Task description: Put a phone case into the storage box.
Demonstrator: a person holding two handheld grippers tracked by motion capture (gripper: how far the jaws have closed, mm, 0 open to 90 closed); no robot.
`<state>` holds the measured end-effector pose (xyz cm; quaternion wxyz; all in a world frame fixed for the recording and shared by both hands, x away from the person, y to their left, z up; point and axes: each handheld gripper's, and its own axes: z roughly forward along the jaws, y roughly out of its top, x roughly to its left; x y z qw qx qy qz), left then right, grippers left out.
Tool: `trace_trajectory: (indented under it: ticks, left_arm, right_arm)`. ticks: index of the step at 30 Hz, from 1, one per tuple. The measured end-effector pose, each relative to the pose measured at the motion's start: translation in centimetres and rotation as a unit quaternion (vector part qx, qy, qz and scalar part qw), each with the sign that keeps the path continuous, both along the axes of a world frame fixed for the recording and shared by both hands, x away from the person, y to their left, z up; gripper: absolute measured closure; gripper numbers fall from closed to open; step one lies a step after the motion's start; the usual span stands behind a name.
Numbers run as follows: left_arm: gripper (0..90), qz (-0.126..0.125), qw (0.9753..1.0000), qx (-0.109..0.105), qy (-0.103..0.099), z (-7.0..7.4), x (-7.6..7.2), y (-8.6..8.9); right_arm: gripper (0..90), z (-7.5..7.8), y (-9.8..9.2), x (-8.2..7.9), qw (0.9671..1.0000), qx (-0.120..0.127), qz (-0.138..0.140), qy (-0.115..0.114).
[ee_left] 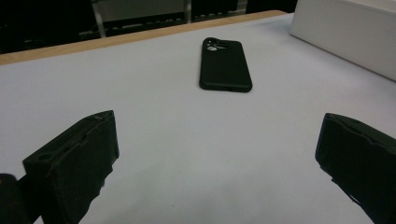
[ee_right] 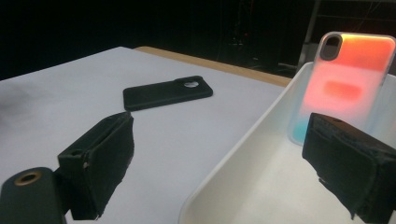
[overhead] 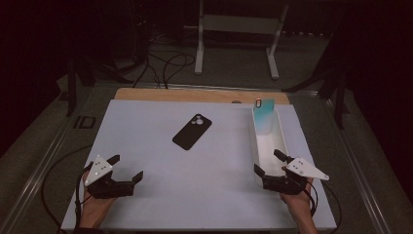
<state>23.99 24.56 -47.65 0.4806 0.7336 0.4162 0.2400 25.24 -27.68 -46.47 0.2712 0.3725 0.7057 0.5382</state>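
A person's left claw (overhead: 127, 168) hovers low over the near left part of the white desk (overhead: 160, 185), its jaws spread wide and gripping nothing. The right claw (overhead: 269, 162) is likewise agape and empty at the near end of a long white tray (overhead: 281, 136); the right gripper view has one jaw over the tray's floor and the other over the desk beside it. A black phone case (overhead: 192, 131) lies flat, camera cutout facing the far edge, near the middle of the desk, well apart from both claws and left of the tray. Inside the tray, a translucent phone case (ee_right: 348, 81) leans upright against the far wall, shading from orange at the top to what looks like teal at the bottom, though the dim light makes the colours hard to judge.
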Motion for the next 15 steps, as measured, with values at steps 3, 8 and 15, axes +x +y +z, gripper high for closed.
trace_trajectory:
  ticks: [3,8,15]
  left_arm:
    - [0.0,0.005,0.9998,0.015,0.009,0.2,0.6,-0.4]
    - [0.1,0.007,0.9988,0.036,0.032,0.8,1.9,-1.6]
    - [0.2,-0.011,0.9973,0.051,0.053,2.2,5.1,-3.6]
  right_arm:
    - [8.7,0.0,-0.1,0.1,1.0,-0.001,-0.002,0.005]
    - [8.7,0.0,0.0,0.3,1.0,-0.002,-0.004,0.006]
    - [8.7,0.1,-0.1,0.4,1.0,-0.002,-0.008,0.003]
